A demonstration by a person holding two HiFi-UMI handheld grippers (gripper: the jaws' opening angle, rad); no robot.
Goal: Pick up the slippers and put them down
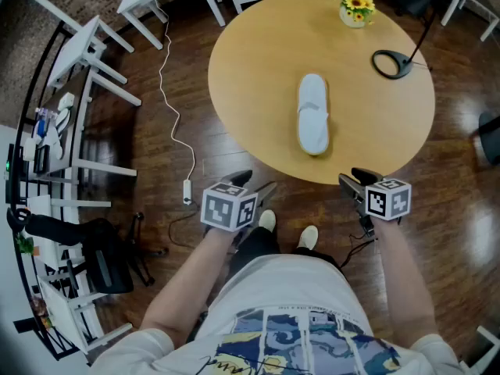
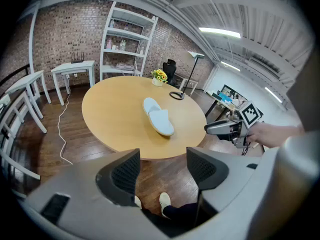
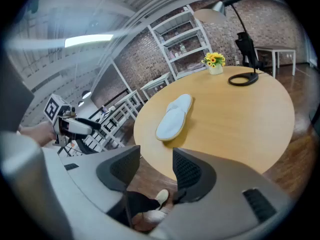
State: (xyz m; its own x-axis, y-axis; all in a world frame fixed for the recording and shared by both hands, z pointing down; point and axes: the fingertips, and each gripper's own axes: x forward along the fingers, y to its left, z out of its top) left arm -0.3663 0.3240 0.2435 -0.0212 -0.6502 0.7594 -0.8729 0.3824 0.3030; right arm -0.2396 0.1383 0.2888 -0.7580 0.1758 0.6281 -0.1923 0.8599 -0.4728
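A pair of white slippers [image 1: 312, 123] lies in the middle of the round wooden table [image 1: 250, 76], one partly on top of the other. Both grippers hang off the near table edge, short of the slippers. My left gripper [image 1: 251, 183] is open with nothing between its jaws, and the slippers [image 2: 157, 116] show beyond it. My right gripper [image 1: 357, 180] is open and empty too, with the slippers [image 3: 175, 118] ahead of it on the table [image 3: 240, 114]. Each gripper view also catches the other gripper: the right gripper [image 2: 222, 128] and the left gripper [image 3: 75, 126].
A small pot of yellow flowers [image 1: 355, 8] and a black lamp base [image 1: 391, 63] stand at the table's far side. White chairs [image 1: 94, 61] and a shelf rack [image 1: 39, 209] are at the left. A white cable [image 1: 176, 123] runs over the wooden floor. The person's feet [image 1: 287, 231] are below the table edge.
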